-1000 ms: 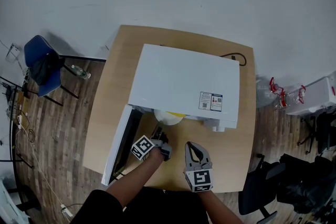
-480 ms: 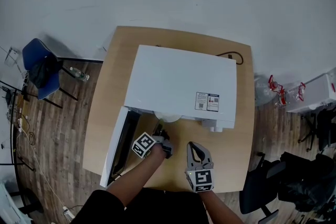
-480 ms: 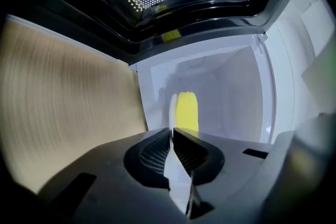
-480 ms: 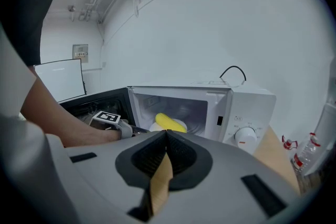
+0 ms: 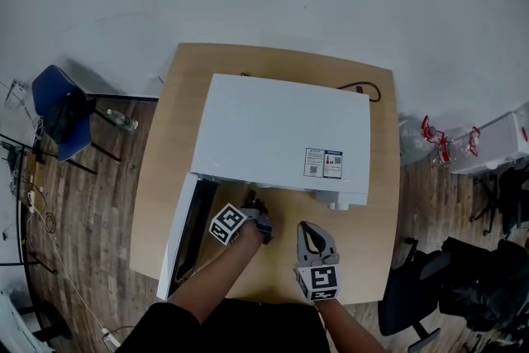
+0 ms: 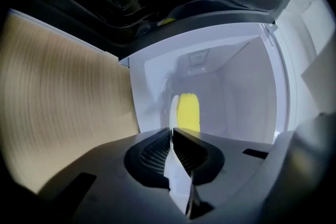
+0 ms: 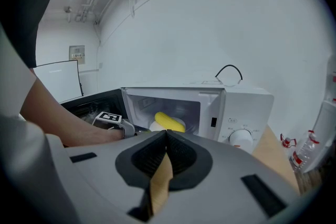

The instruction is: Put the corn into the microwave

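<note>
The white microwave stands on the wooden table with its door swung open to the left. Inside it a yellow corn cob lies on a white plate. My left gripper is at the mouth of the opening, rolled on its side. In the left gripper view the plate's rim runs edge-on into the shut jaws of the left gripper, with the corn just beyond. My right gripper hovers over the table in front, shut and holding nothing.
A black cable lies behind the microwave. The control knobs are on the microwave's right front. A blue chair stands on the floor at left. Bottles and a white box are at right, and a dark chair is lower right.
The plate with the corn stuck out of the microwave's opening; now it is hidden under the microwave's top. My left gripper has moved a little toward the opening. The right gripper barely shifted.
</note>
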`<state>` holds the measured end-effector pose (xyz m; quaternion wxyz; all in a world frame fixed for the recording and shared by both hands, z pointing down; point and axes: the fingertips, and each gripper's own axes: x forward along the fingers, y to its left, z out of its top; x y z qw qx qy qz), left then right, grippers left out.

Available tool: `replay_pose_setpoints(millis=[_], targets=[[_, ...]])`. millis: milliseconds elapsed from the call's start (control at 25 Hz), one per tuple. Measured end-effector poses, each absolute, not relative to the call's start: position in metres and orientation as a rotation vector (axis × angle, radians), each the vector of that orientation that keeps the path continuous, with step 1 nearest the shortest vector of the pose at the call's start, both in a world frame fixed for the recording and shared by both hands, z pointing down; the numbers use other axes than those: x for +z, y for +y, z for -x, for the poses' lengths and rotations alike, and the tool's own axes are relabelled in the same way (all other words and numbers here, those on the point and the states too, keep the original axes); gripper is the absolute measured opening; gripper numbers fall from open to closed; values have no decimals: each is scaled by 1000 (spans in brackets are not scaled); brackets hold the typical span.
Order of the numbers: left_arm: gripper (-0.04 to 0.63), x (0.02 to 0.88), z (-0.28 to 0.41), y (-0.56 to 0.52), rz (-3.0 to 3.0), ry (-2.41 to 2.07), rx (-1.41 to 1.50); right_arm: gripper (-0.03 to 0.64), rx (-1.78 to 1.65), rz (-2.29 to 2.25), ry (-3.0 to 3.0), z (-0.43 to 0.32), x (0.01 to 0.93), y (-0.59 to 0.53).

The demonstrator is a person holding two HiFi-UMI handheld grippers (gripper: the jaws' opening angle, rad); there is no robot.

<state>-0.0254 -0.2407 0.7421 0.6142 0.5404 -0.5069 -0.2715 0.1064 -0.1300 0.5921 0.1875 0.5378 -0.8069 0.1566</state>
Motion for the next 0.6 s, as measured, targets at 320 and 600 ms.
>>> replay_pose_setpoints(millis=[320, 600], targets=[[26, 741, 21, -252, -1241, -1167, -633, 60, 454, -1507, -2253, -105, 598, -127], [26, 739, 17, -259, -1234, -1178, -635, 60, 454, -1525, -2249, -107, 597, -124]])
